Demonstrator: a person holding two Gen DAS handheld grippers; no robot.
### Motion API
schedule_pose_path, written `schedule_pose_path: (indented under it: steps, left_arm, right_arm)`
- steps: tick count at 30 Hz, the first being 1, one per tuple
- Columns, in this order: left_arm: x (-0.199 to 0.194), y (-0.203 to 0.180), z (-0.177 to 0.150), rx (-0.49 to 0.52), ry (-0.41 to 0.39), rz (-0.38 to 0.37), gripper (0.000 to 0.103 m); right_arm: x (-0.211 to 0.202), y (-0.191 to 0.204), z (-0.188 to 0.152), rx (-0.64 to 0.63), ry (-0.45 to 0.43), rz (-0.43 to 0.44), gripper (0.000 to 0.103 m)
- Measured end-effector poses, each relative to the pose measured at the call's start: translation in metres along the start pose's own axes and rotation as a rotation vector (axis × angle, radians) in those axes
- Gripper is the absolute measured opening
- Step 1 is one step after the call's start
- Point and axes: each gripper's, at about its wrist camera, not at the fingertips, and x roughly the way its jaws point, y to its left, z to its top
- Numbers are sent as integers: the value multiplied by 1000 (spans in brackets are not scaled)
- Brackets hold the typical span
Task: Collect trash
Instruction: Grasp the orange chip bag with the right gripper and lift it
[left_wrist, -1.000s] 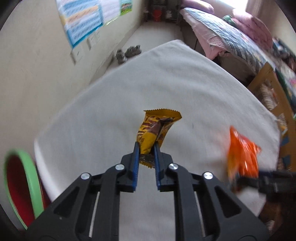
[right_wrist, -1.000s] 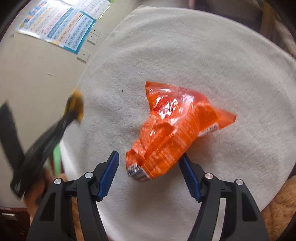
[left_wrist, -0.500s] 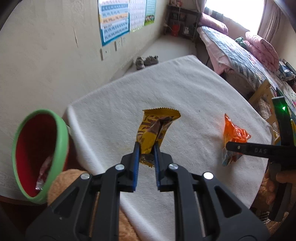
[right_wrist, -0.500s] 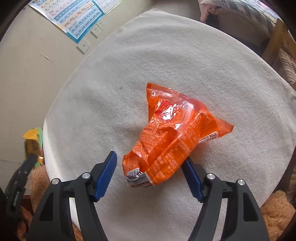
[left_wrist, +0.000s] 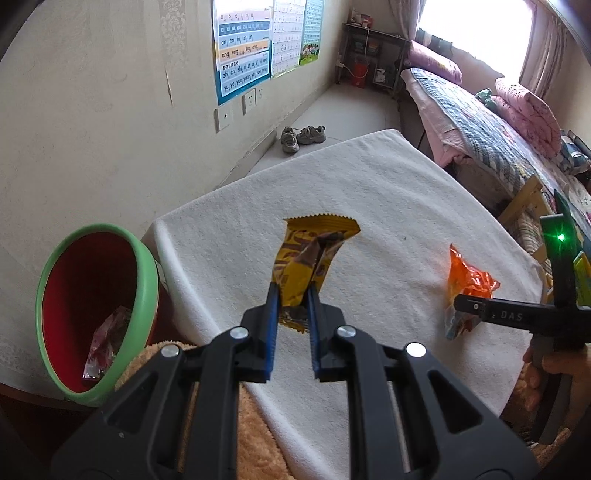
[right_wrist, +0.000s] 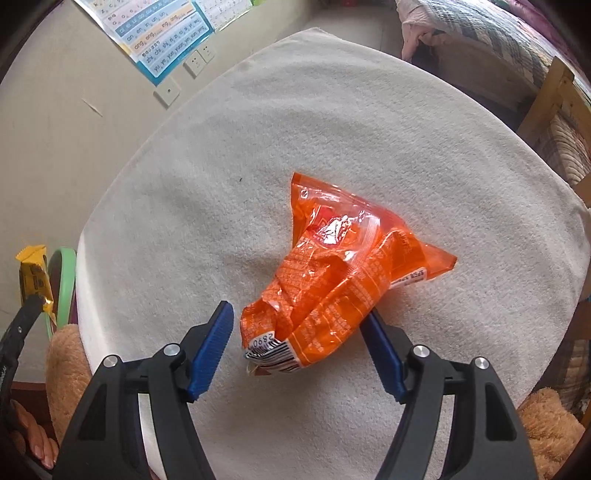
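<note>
Yellow wrapper (left_wrist: 306, 266) stands upright above the white cloth of the bench (left_wrist: 369, 206), clamped by its lower end between the fingers of the left gripper (left_wrist: 291, 295). An orange bag (right_wrist: 332, 273) lies crumpled on the cloth, and the right gripper (right_wrist: 299, 332) has its fingers wide apart on either side of it. Left of the bench stands a red bin (left_wrist: 92, 306) with a green rim, a wrapper inside.

Both grippers, left gripper (left_wrist: 291, 299) and right gripper (right_wrist: 297, 334), are black plastic with blue ribbed pads (right_wrist: 212, 345), silver screws (left_wrist: 414, 349), and white "DAS" lettering (left_wrist: 511, 316).
</note>
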Motion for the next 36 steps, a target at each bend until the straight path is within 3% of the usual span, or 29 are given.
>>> schedule_pose_path:
  steps: [13, 15, 21, 25, 26, 29, 36]
  left_arm:
    - [3, -5, -3, 13, 9, -4, 14]
    - [12, -7, -5, 14, 42, -26, 15]
    - [66, -26, -22, 32, 205, -89, 16]
    - [78, -29, -31, 7, 235, -102, 46]
    - [76, -29, -33, 7, 225, -103, 50]
    - [74, -31, -33, 32, 210, -99, 56]
    - [98, -41, -23, 105, 222, -71, 55]
  right_arm:
    - [-1, -3, 3, 14, -12, -23, 70]
    - [-2, -4, 4, 22, -20, -24, 76]
    - [-6, -8, 8, 44, -30, -22, 76]
    - [-5, -9, 7, 46, -21, -16, 76]
    - [-4, -10, 7, 49, -19, -14, 76]
    - [-1, -10, 10, 60, -15, -8, 76]
    - [-4, -6, 13, 37, -21, 8, 76]
